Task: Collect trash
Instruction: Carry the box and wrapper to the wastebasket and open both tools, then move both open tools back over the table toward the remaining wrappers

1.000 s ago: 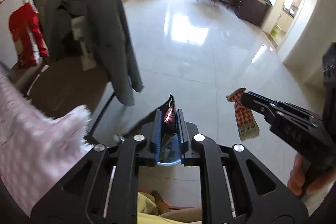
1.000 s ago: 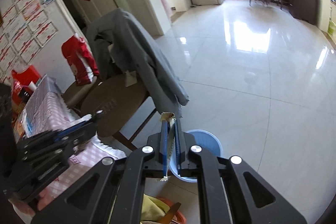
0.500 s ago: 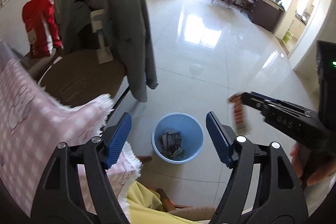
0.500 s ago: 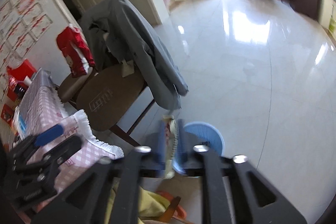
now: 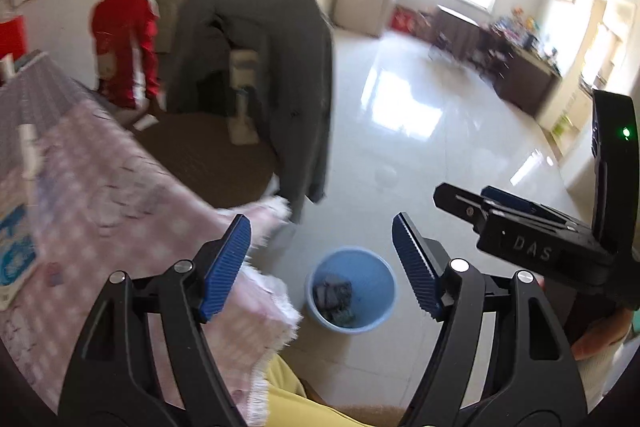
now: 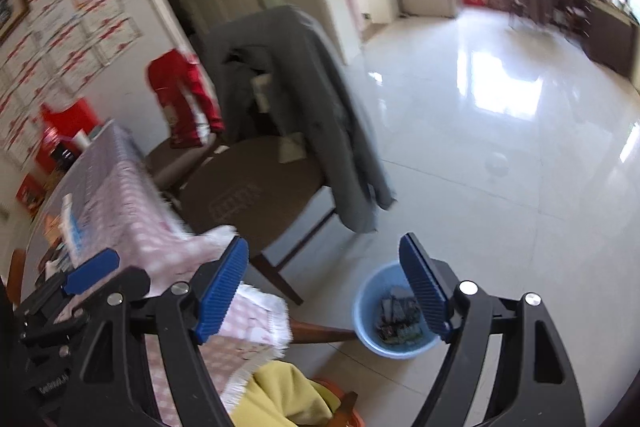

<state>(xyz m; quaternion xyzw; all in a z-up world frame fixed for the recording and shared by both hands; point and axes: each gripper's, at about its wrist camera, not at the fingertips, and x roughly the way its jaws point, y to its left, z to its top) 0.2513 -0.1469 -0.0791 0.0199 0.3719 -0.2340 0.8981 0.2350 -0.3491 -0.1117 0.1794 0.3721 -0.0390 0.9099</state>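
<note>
A blue waste bin [image 5: 378, 281] stands on the tiled floor beside the table corner, with several crumpled wrappers [image 5: 334, 297] lying inside it. My left gripper [image 5: 320, 227] hangs open above the bin, nothing between its blue pads. In the right wrist view the same bin [image 6: 366, 301] and its wrappers [image 6: 398, 317] sit below my right gripper [image 6: 323, 243], whose jaws are opening with nothing between them. The right gripper [image 5: 468, 195] also shows at the right of the left wrist view, held by a hand. The left gripper [image 6: 116, 273] shows at lower left of the right wrist view.
A table with a pink checked cloth [image 5: 100, 195] fills the left, with a white and blue packet [image 5: 12, 247] on it. A brown chair [image 6: 256, 195] draped with a grey jacket [image 6: 320, 87] stands behind the bin. Yellow cloth [image 6: 280, 395] lies below. Shiny floor [image 6: 500, 147] stretches away.
Both grippers were shut on wrappers a second ago; both have opened and hold nothing now. Both have risen and drawn back, and the table has come into view.
</note>
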